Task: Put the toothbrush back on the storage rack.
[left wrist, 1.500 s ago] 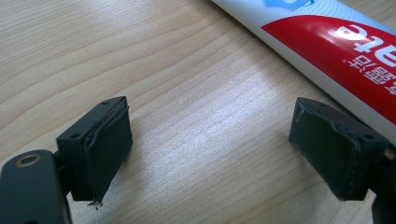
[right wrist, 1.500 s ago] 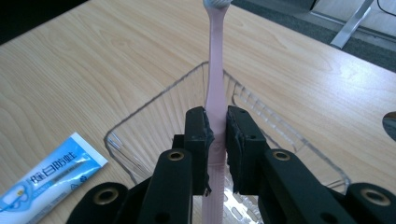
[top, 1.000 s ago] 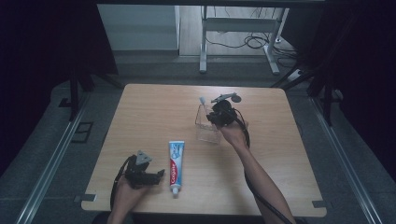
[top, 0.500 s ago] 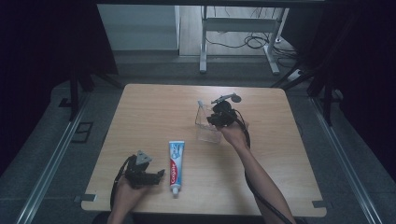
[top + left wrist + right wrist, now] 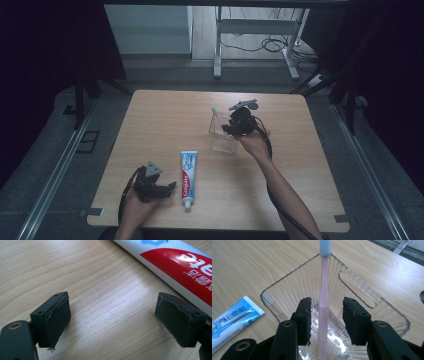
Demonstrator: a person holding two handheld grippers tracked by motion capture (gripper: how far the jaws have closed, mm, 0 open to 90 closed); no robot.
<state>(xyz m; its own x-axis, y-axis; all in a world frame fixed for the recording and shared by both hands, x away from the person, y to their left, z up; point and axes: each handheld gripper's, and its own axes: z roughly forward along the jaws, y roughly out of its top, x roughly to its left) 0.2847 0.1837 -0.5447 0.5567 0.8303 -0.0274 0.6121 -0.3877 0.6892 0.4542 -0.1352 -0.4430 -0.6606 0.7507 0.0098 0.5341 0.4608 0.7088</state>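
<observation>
A clear plastic holder stands on the wooden table, right of centre. A pink toothbrush with a grey head stands upright in the holder, and the head pokes above the rim. My right gripper reaches down into the holder, open, with a jaw on either side of the handle and a gap on both sides. Seen from above, the right gripper sits at the holder's right side. A red, white and blue toothpaste tube lies near the front edge. My left gripper rests open just left of the tube, jaws wide over bare wood.
The flat end of the toothpaste tube lies a short way from the holder. Beyond the far table edge are a metal stand's legs and cables on the floor. Dark frame posts stand at both sides.
</observation>
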